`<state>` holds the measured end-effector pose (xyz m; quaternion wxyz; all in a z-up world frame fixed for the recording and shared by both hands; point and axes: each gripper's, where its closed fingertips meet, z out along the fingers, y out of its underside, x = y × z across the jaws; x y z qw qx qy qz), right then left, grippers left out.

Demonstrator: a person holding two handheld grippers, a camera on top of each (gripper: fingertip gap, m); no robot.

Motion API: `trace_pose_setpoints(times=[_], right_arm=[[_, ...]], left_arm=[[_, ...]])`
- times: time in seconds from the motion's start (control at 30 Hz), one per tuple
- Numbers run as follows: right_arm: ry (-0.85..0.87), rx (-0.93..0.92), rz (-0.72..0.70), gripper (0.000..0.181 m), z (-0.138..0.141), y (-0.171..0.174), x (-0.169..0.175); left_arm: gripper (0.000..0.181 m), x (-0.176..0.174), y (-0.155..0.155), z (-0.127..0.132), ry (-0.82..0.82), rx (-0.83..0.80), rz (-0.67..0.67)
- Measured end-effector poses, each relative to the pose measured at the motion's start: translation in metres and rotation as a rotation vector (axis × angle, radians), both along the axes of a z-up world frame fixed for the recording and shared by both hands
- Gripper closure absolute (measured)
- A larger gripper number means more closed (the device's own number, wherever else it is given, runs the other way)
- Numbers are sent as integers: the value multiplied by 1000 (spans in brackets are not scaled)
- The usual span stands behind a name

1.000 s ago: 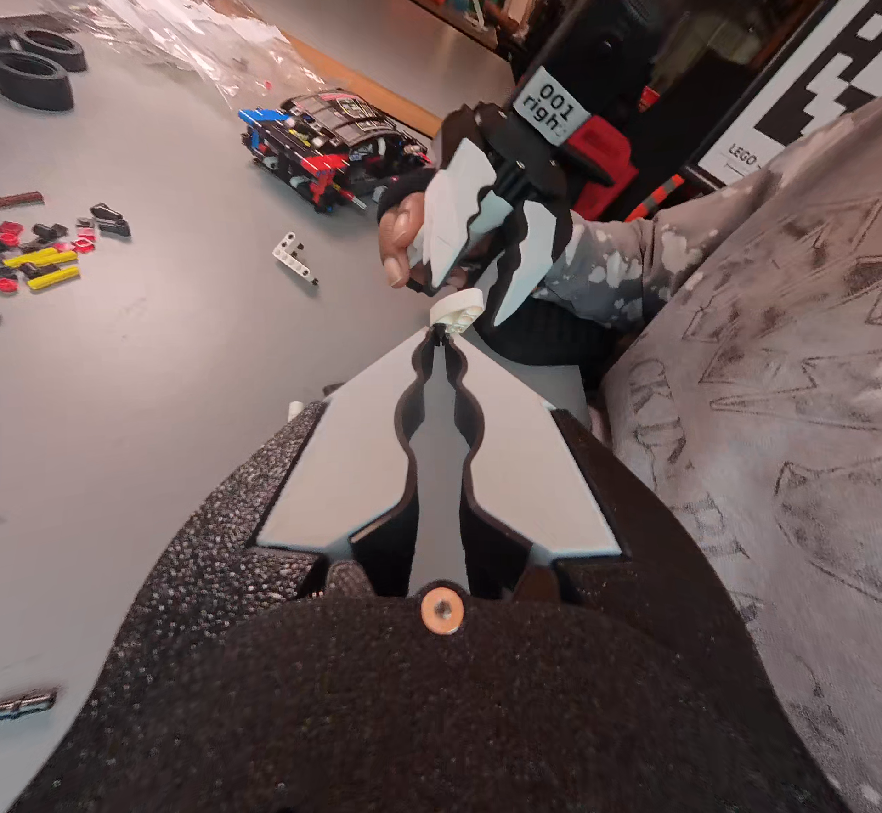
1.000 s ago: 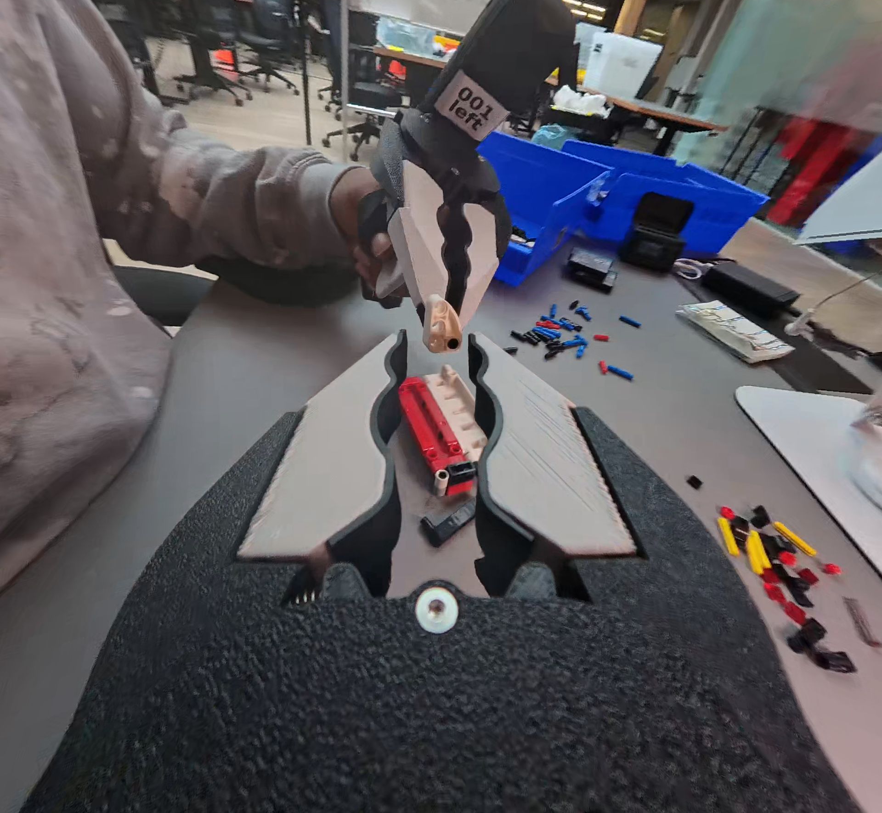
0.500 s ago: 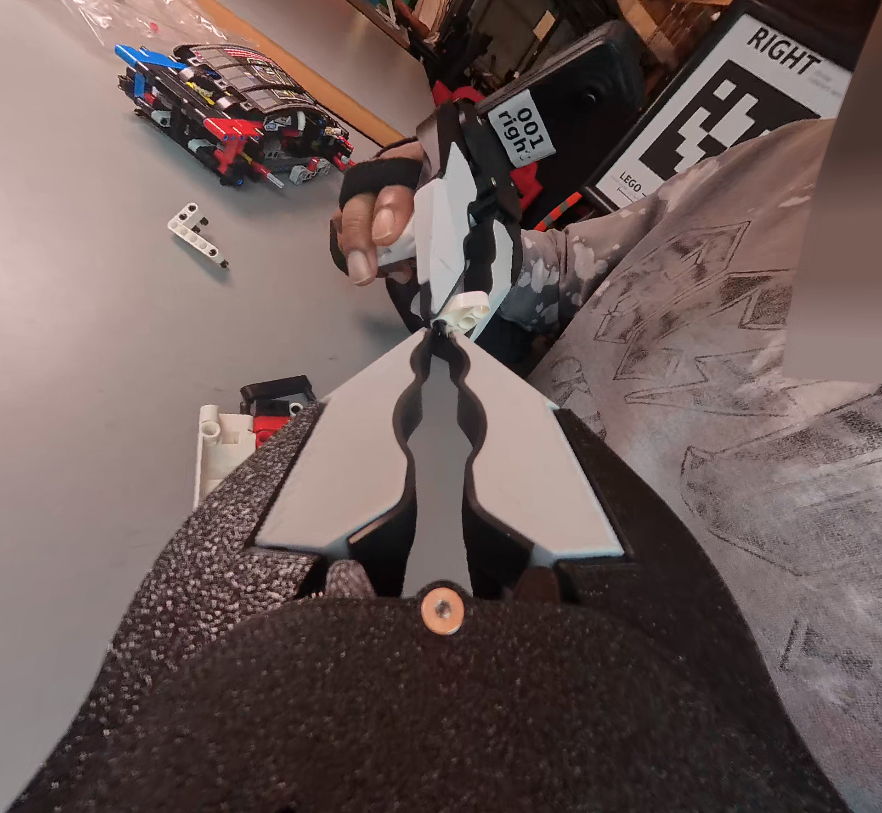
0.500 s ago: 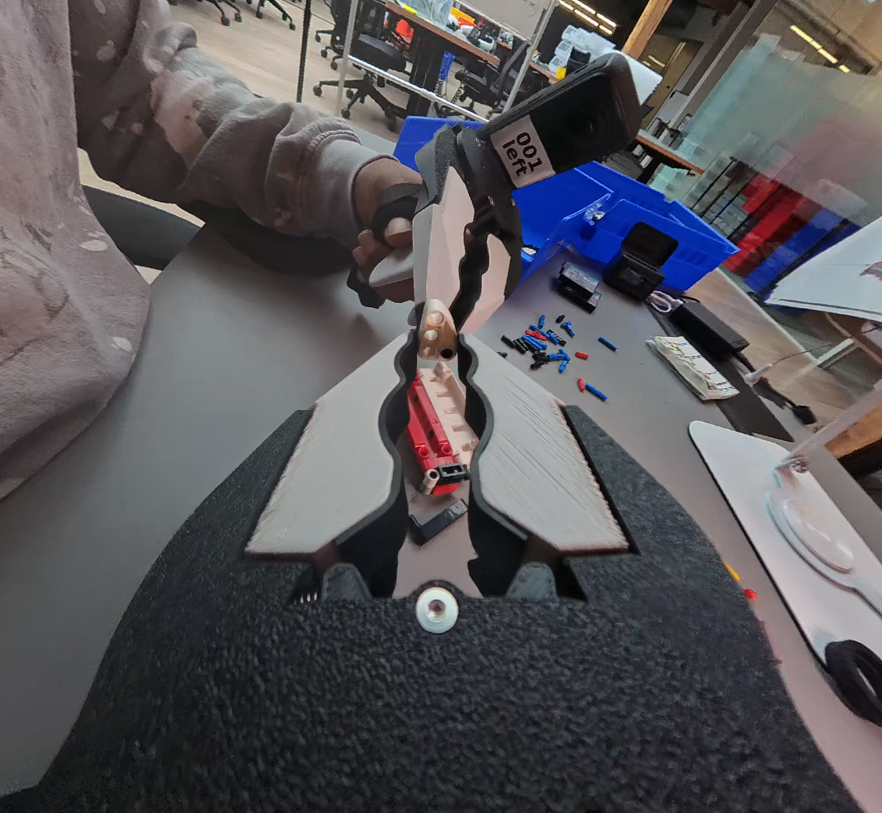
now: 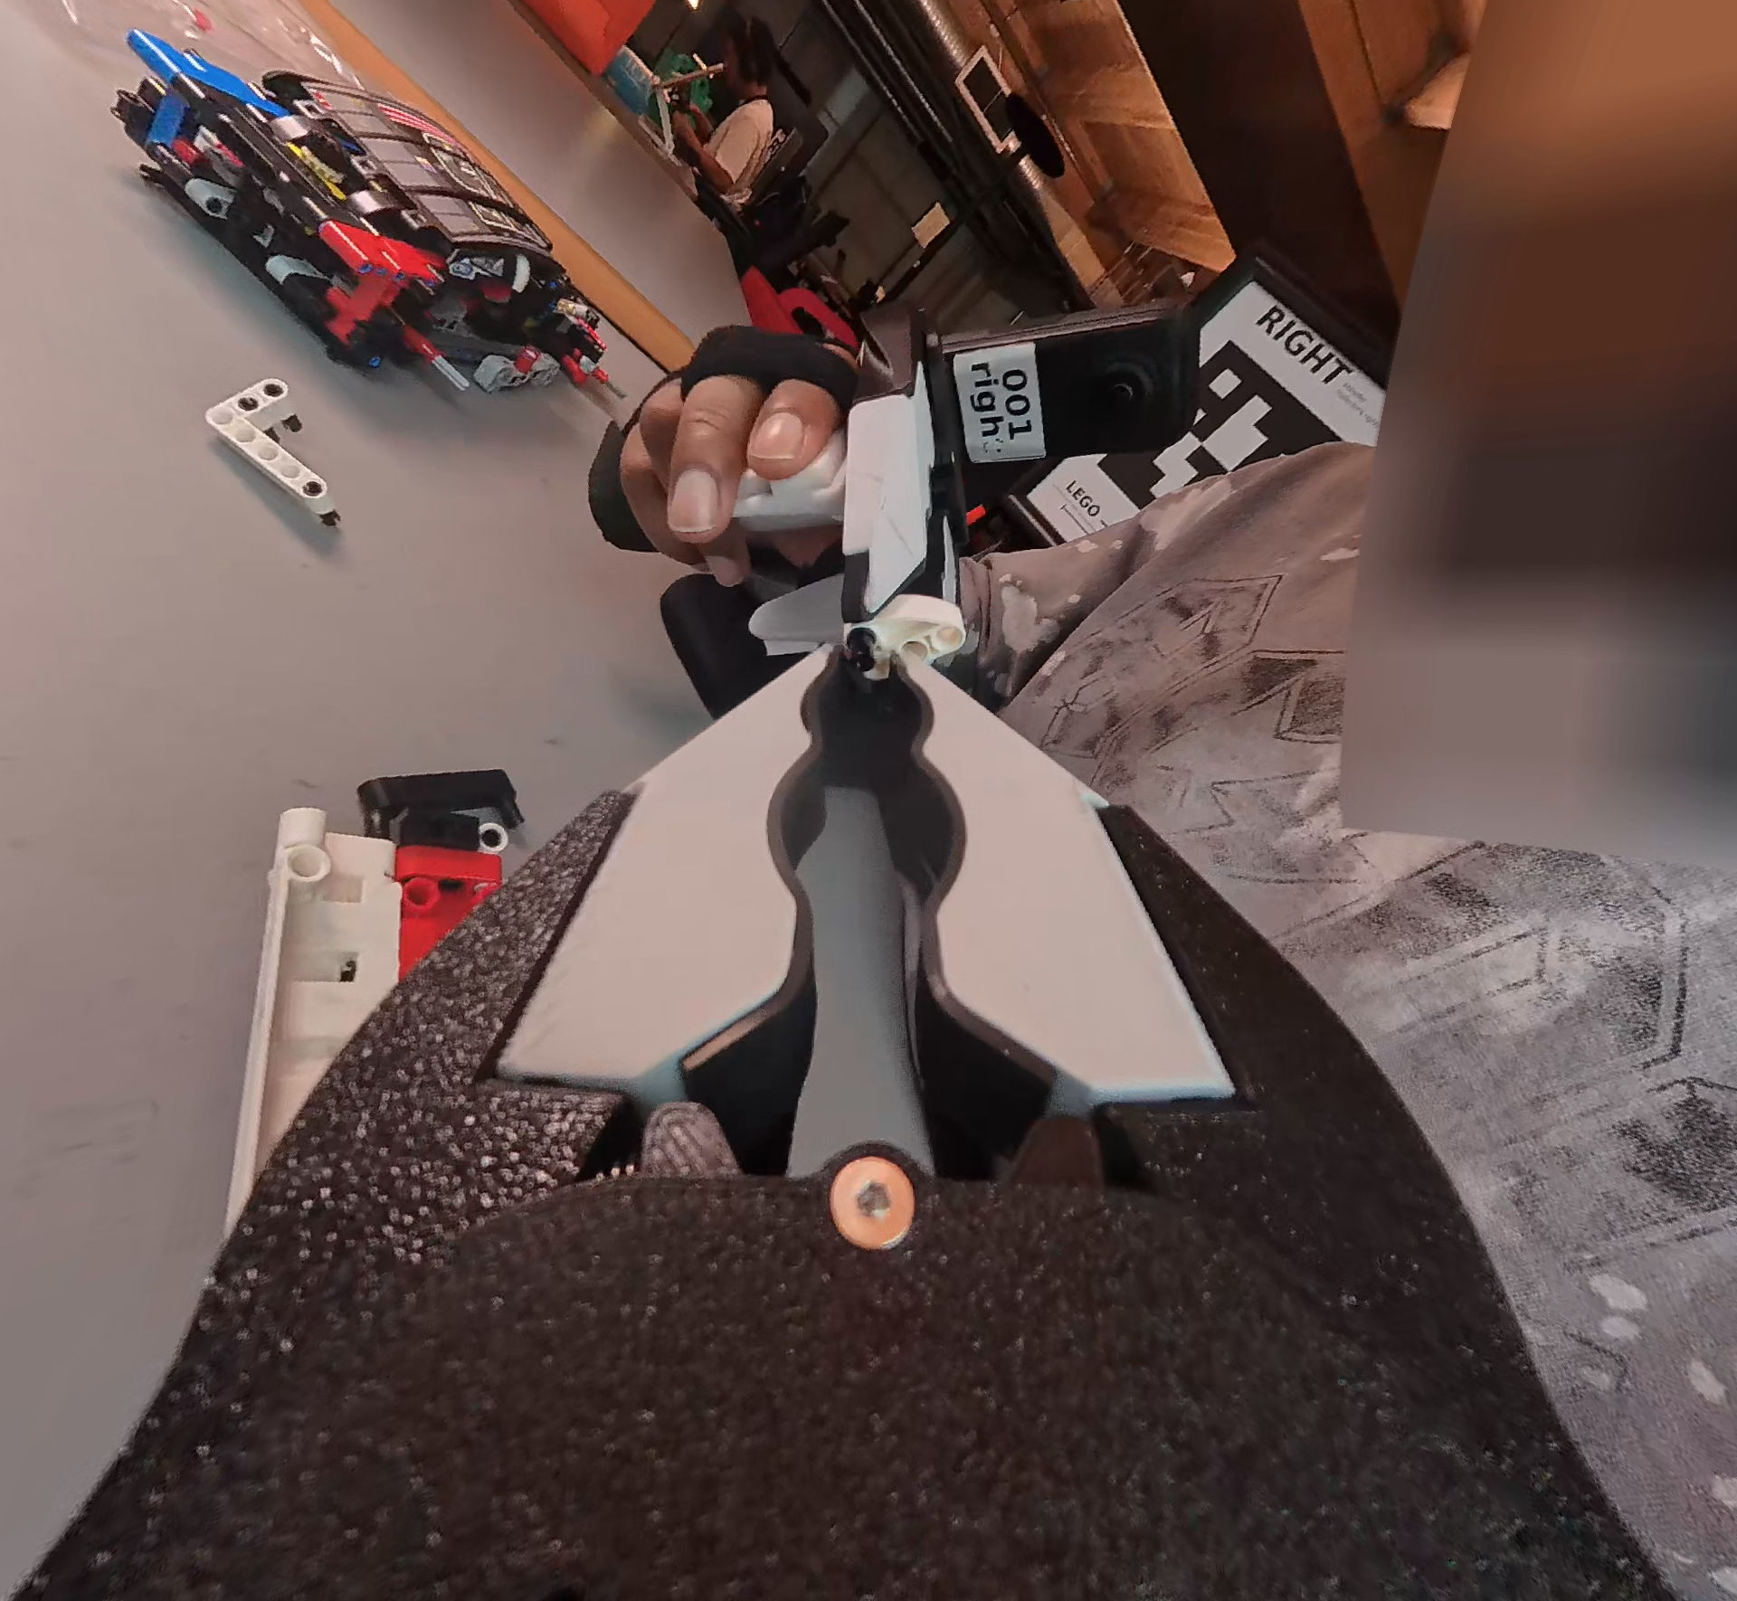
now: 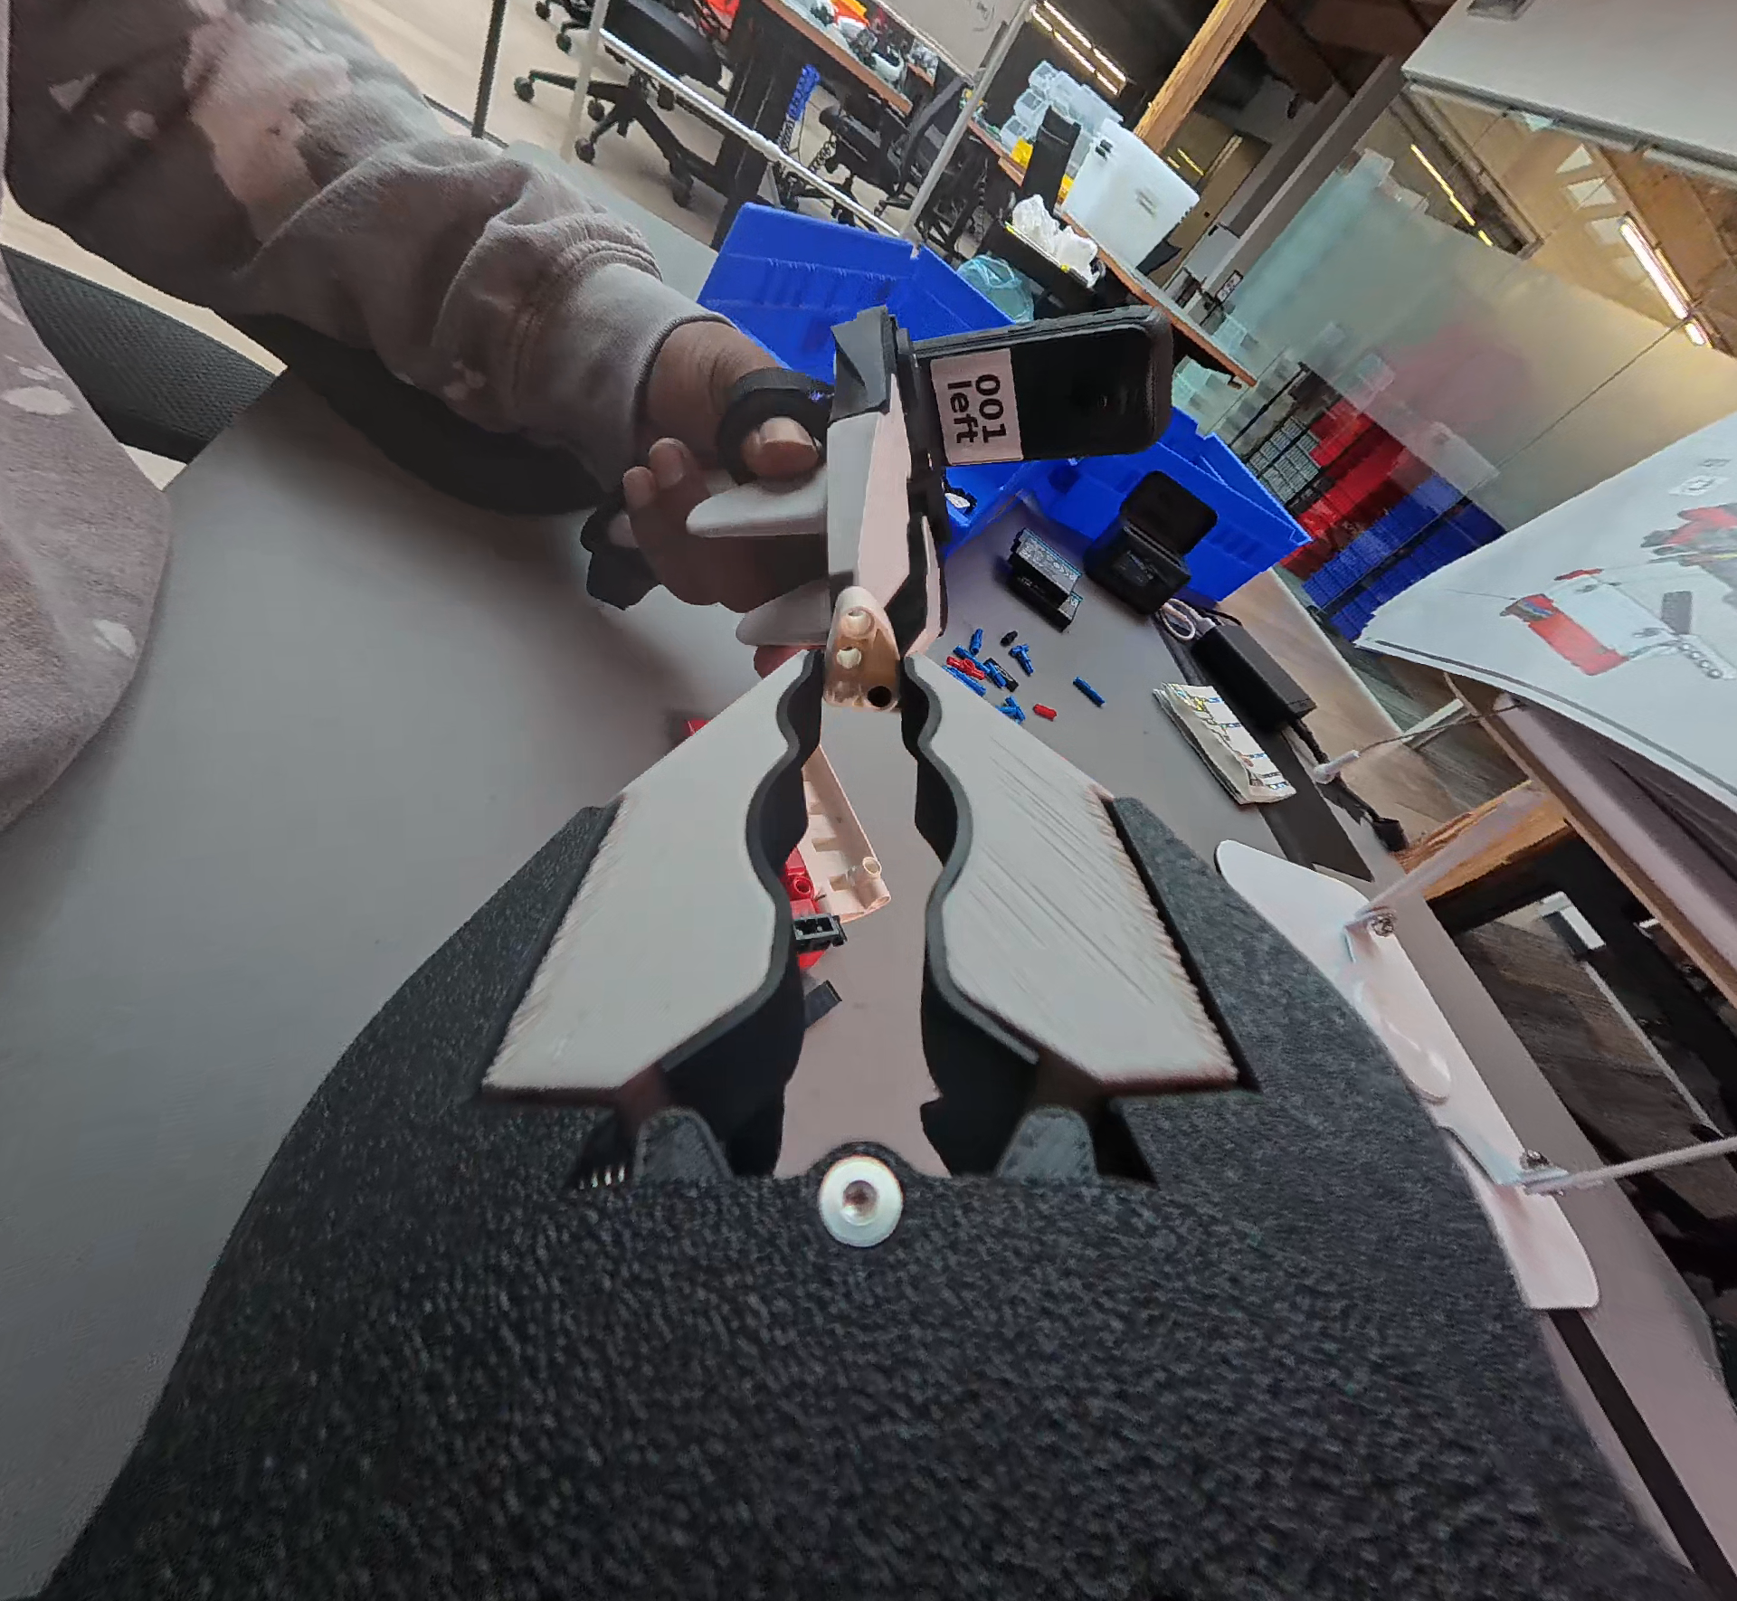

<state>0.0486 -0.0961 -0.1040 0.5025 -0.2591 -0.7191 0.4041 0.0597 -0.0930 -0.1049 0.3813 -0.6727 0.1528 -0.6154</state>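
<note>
A: Left gripper (image 5: 869, 674): tips pinched together on a small white connector piece (image 5: 910, 627), held above the grey table (image 5: 188, 663).

B: Right gripper (image 6: 857, 680): jaws apart, with the same piece between its tips. I can't tell whether either tip touches it. The left one comes in from 12 o'clock, gripped by a hand (image 6: 700, 513).

A: On my side the right gripper stands at 12 o'clock, tip to tip with mine. At 9 o'clock a white, red and black block assembly (image 5: 376, 889) lies on the table.

B: I see it under my fingers.

A: Toy car build (image 5: 348, 221) at 11 o'clock, white angled beam (image 5: 268, 452) nearer.

B: Blue bins (image 6: 1081, 466) at 12 o'clock, loose blue and red pins (image 6: 996, 677) before them.
</note>
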Motion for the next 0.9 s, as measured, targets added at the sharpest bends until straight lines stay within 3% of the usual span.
trace_pose_setpoints(times=[0.47, 0.73, 0.83, 0.9], right_arm=[[13, 86, -42, 165, -3, 2, -3], [-6, -22, -56, 166, 4, 8, -3], [28, -138, -152, 166, 21, 50, 16], [36, -152, -197, 166, 20, 60, 19]], left_arm=[[179, -4, 7, 0, -15, -32, 50], [180, -10, 10, 5, 137, 73, 120], [181, -65, 14, 18, 83, 79, 280], [180, -102, 22, 8, 217, 80, 441]])
